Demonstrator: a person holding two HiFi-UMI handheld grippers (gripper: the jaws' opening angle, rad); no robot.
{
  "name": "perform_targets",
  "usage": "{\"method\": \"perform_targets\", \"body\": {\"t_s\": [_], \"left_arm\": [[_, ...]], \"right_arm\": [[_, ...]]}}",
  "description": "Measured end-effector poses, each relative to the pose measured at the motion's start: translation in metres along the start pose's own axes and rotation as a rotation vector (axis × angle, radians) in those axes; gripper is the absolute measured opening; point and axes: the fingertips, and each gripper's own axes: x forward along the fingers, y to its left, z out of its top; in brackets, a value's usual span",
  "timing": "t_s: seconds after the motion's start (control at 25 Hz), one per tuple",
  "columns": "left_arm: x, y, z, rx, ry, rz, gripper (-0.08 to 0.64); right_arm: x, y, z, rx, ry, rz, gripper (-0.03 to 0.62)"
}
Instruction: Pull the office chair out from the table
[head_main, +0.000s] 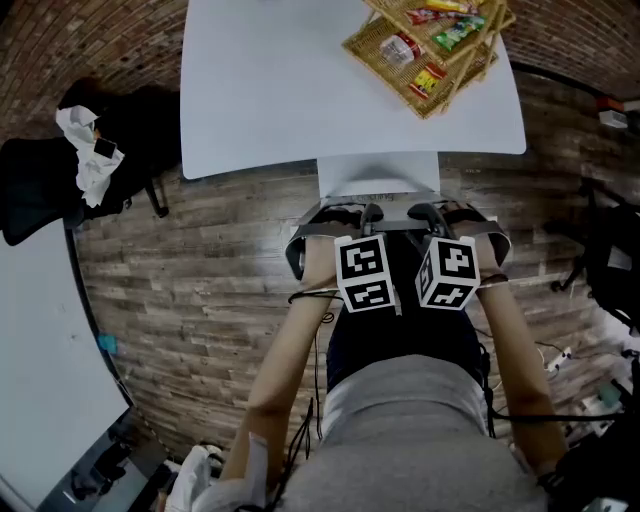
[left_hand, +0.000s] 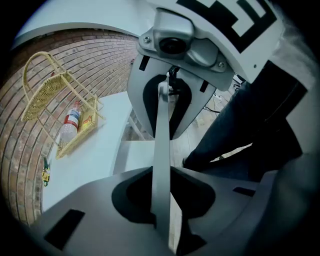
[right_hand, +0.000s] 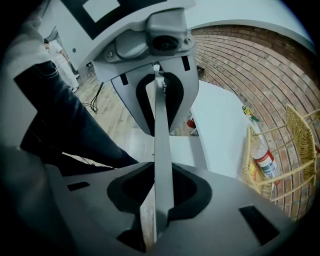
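Note:
The office chair's grey seat (head_main: 378, 174) sticks out from under the near edge of the white table (head_main: 280, 90). Its thin grey backrest rim (head_main: 318, 228) runs left to right just in front of me. My left gripper (head_main: 370, 215) and right gripper (head_main: 428, 213) point steeply down side by side, each shut on that rim. In the left gripper view the rim (left_hand: 161, 145) passes edge-on between the left gripper (left_hand: 162, 195) jaws, up to the right gripper (left_hand: 172, 90). The right gripper view mirrors this: rim (right_hand: 161, 140), right gripper (right_hand: 159, 200), left gripper (right_hand: 157, 80).
A wicker basket (head_main: 430, 50) of snacks and a bottle stands on the table's far right. A black bag with white cloth (head_main: 85, 150) lies at the left, beside another white table (head_main: 35, 350). A black chair (head_main: 610, 260) and cables are on the wooden floor at the right.

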Motion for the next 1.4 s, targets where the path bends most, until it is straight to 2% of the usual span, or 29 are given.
{"method": "perform_targets", "body": {"t_s": [0.32, 0.6, 0.92, 1.4], "left_arm": [[-0.007, -0.051, -0.002, 0.007, 0.027, 0.015, 0.086], [-0.015, -0.106, -0.004, -0.002, 0.054, 0.020, 0.086], [-0.021, -0.165, 0.001, -0.042, 0.077, 0.031, 0.086], [-0.036, -0.235, 0.000, -0.067, 0.097, 0.020, 0.086]], "right_arm": [[-0.009, 0.052, 0.003, 0.010, -0.014, -0.006, 0.089], [-0.018, 0.108, 0.005, 0.008, -0.019, 0.020, 0.087], [-0.029, 0.164, 0.000, -0.032, -0.025, 0.035, 0.087], [-0.047, 0.235, 0.006, -0.030, -0.041, 0.080, 0.084]]}}
